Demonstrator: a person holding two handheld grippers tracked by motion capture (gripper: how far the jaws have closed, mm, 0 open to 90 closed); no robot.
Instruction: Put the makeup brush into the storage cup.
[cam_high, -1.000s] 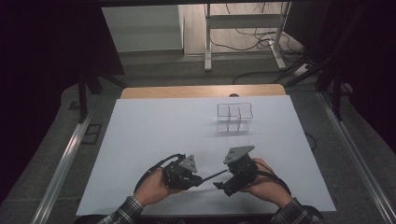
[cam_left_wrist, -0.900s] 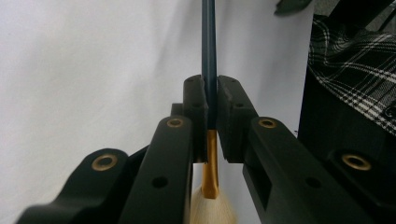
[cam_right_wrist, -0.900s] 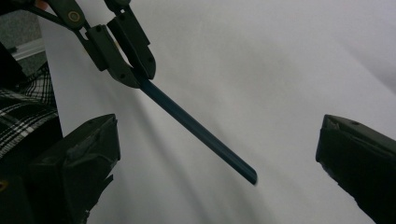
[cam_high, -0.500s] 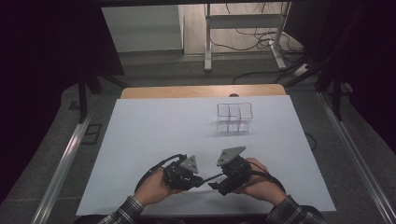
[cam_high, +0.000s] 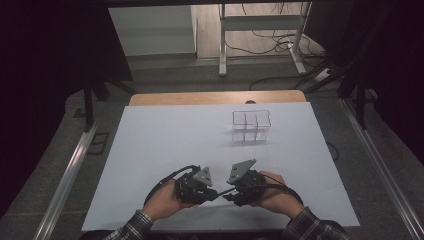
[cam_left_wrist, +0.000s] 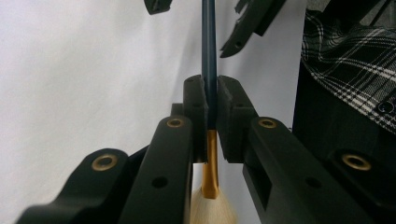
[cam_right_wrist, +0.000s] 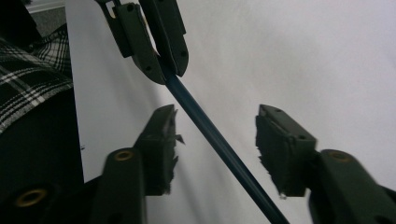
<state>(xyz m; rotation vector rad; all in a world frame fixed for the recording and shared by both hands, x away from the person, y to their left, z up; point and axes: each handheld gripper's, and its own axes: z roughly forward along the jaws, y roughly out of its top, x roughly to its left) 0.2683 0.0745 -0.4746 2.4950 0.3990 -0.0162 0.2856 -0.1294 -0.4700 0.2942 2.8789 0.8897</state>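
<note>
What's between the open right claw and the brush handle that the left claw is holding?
Nothing visible. The blue brush handle already passes through the gap of the open right claw, touching neither jaw, while the left claw is shut on it near the gold ferrule.

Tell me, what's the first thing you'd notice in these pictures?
Two hand-held grippers meet at the near edge of the white table. The left gripper is clamped on a thin blue-handled brush, while the right gripper hangs open around that handle. Farther back stands a clear divided box.
</note>
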